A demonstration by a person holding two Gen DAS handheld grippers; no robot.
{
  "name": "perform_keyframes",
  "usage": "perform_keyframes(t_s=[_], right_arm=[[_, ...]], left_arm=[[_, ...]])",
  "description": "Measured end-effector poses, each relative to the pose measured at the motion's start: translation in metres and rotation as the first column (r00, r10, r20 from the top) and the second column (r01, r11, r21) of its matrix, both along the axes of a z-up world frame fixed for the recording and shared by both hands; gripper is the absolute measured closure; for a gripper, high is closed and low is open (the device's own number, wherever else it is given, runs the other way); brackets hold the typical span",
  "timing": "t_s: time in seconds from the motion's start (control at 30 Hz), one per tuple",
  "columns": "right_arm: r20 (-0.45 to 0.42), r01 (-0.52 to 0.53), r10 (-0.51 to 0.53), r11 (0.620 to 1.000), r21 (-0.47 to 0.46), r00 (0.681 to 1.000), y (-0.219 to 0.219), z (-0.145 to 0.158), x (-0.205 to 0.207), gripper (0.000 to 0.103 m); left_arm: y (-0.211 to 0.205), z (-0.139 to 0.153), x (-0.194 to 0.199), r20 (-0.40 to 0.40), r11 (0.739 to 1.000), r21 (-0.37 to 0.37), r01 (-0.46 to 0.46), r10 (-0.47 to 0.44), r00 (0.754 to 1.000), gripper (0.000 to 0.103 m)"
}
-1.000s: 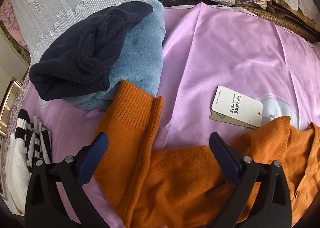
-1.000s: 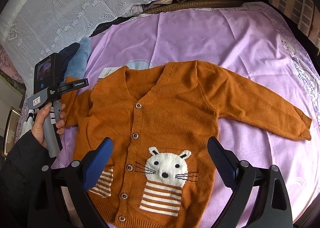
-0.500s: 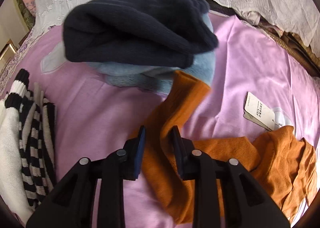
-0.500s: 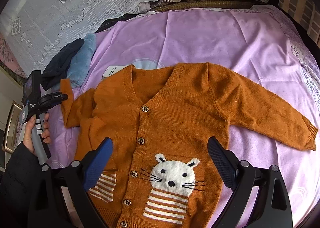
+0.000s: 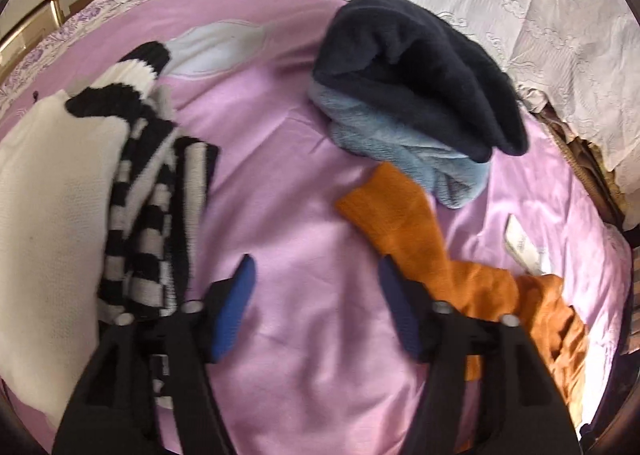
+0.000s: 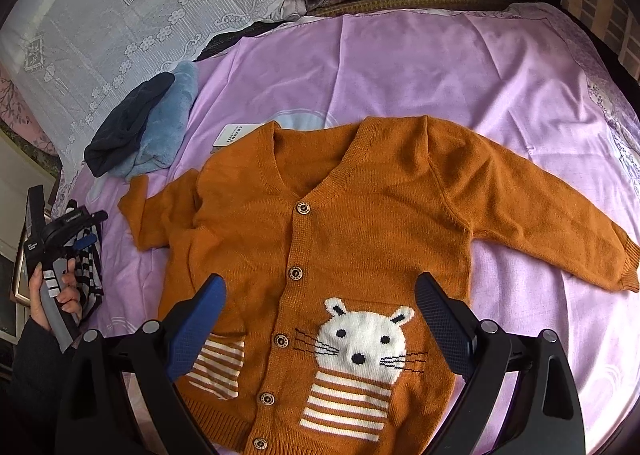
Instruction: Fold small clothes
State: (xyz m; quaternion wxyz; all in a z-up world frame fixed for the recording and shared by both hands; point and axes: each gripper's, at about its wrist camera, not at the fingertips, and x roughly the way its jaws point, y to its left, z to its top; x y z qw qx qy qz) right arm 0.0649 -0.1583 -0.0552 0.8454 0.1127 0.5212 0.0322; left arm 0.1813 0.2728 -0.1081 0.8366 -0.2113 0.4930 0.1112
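An orange knitted child's cardigan (image 6: 360,239) with a white mouse face and striped pockets lies face up, buttoned, on a bed covered with a lilac satin sheet (image 6: 420,67). One sleeve (image 6: 540,223) stretches out flat toward the right edge of the right wrist view; the other sleeve (image 6: 156,211) is bent, its ribbed cuff (image 5: 384,203) pointing up toward a folded pale blue fleece garment (image 5: 408,143) with a dark navy knit piece (image 5: 420,67) stacked on top of it. The cuff lies just beside the fleece in the left wrist view. A white paper hang tag (image 6: 234,133) shows at the cardigan's collar.

The right claw (image 6: 320,327) hovers over the lower front of the cardigan, its blue-padded fingers (image 6: 200,323) spread wide, nothing between them. The left claw (image 5: 316,299), gripped by a bare hand (image 6: 56,295) emerging from a dark sleeve, is at the left side of the bed, its fingers likewise wide apart over bare lilac sheet, with the bent orange sleeve running just beside its right finger (image 5: 394,303); whether they touch cannot be told through the motion blur.

A black-and-white striped knit garment (image 5: 156,215) lies beside a cream knitted piece (image 5: 52,195) at the left of the left wrist view. White lace-trimmed bedding (image 6: 160,7) is heaped along the head of the bed.
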Motion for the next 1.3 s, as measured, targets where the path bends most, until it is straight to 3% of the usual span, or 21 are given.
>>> perform_keyframes(t_s=[0.1,0.13,0.17,0.23,0.3,0.47,0.57,0.73,0.8,0.9,1.0,1.07,1.17,1.3], right_arm=[[0.025,-0.016,0.017,0.999,-0.028,1.0,0.004,0.008,-0.004,0.007],[0.033,-0.012,0.013,0.999,-0.035,0.999,0.003,0.01,-0.005,0.007],[0.037,-0.005,0.006,0.999,-0.037,0.999,0.002,0.011,-0.007,0.007],[0.037,0.013,-0.012,0.999,-0.032,0.999,-0.002,0.012,-0.009,0.007],[0.039,0.028,-0.027,0.999,-0.029,0.999,-0.007,0.012,-0.012,0.007],[0.037,0.067,-0.067,0.998,-0.006,0.997,-0.019,0.009,-0.015,0.007],[0.022,0.081,-0.082,0.997,0.02,0.996,-0.024,0.004,-0.015,0.007],[0.027,0.107,-0.108,0.994,0.025,0.994,-0.036,0.002,-0.018,0.007],[0.024,0.132,-0.133,0.991,0.035,0.991,-0.047,-0.001,-0.02,0.007],[0.006,0.209,-0.209,0.976,0.061,0.978,-0.077,-0.01,-0.022,0.007],[0.009,0.359,-0.362,0.928,0.097,0.932,-0.129,-0.016,-0.034,0.007],[0.009,0.48,-0.487,0.864,0.151,0.873,-0.17,-0.022,-0.051,0.007],[0.002,0.634,-0.654,0.735,0.242,0.757,-0.227,-0.035,-0.085,0.007],[-0.029,0.746,-0.801,0.543,0.384,0.598,-0.284,-0.056,-0.13,0.016]], left_arm=[[-0.019,-0.01,0.026,-0.023,0.999,-0.039,0.018,-0.019,1.0,0.027],[-0.023,-0.017,0.036,-0.04,0.998,-0.066,0.01,-0.013,0.999,0.034],[-0.022,-0.025,0.045,-0.058,0.994,-0.105,0.003,-0.009,0.998,0.055],[-0.021,-0.04,0.054,-0.081,0.982,-0.189,-0.012,-0.004,0.997,0.082],[-0.017,-0.034,0.049,-0.043,0.98,-0.196,-0.019,0.011,0.999,0.099],[0.017,0.006,0.011,0.051,0.993,-0.095,-0.067,0.073,0.996,0.099],[0.038,0.002,-0.009,0.006,0.994,-0.08,-0.08,0.081,0.997,0.098],[0.044,-0.029,-0.059,-0.119,0.995,-0.052,-0.083,0.077,0.99,0.096],[0.037,-0.036,-0.068,-0.149,0.997,0.018,-0.08,0.082,0.985,0.089],[0.033,-0.018,-0.076,-0.097,0.99,0.114,-0.083,0.094,0.991,0.086],[0.016,0.012,-0.073,0.002,0.992,0.123,-0.038,0.038,0.999,0.08],[-0.011,0.019,-0.068,0.009,0.991,0.117,0.063,-0.065,0.998,0.07],[-0.056,0.01,-0.068,-0.028,0.972,0.091,0.216,-0.214,0.976,0.069],[-0.105,-0.019,-0.086,-0.113,0.95,0.022,0.312,-0.307,0.945,0.069]])
